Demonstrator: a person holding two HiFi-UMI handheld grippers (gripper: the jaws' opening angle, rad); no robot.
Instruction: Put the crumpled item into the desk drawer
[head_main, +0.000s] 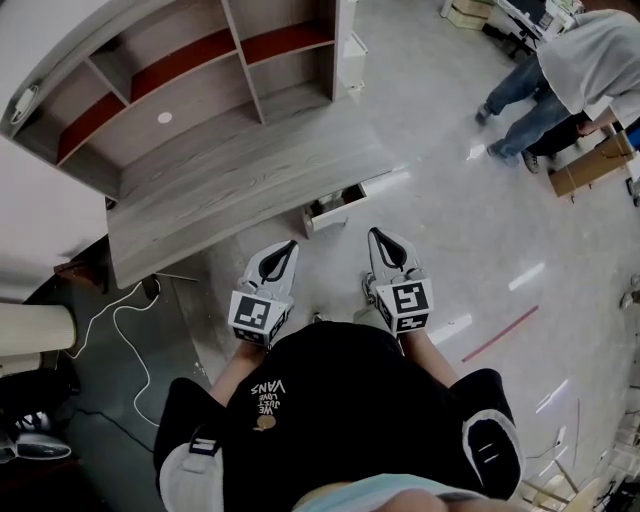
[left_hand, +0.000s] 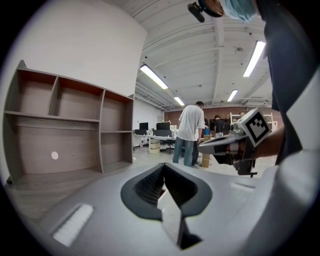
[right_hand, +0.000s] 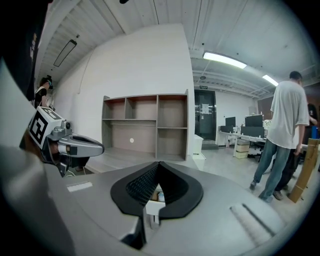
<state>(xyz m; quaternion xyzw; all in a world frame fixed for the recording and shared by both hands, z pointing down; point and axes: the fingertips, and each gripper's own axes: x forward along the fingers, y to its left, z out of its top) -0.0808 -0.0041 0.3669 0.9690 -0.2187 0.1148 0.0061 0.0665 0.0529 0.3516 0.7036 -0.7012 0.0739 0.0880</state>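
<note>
A person in a black shirt (head_main: 330, 400) stands at an office counter with a two-jaw tool raised in each hand, close to the body. The left hand-held gripper (head_main: 292, 243) has its jaws pressed together with nothing between them, as its own view shows. The right hand-held gripper (head_main: 375, 232), just beside it and apart from it, also has its jaws together at the tips and carries nothing. Both point ahead toward the counter.

Just beyond the fingertips, a white drawer (head_main: 326, 221) stands pulled out from under the counter's front edge, above the glossy grey floor (head_main: 470, 250). Through the slot under the right jaws, small objects (right_hand: 156, 196) show inside it, one brownish and one pale. They are too small to tell whether either is crumpled.

The wood-grain counter (head_main: 230, 180) is backed by a shelf unit (head_main: 180, 60) of open compartments against a white wall. A white cable (head_main: 120, 330) trails over the floor to the left. Farther off, a bystander (head_main: 590, 60) in a pale shirt and jeans stands near cardboard boxes (head_main: 590, 165).
</note>
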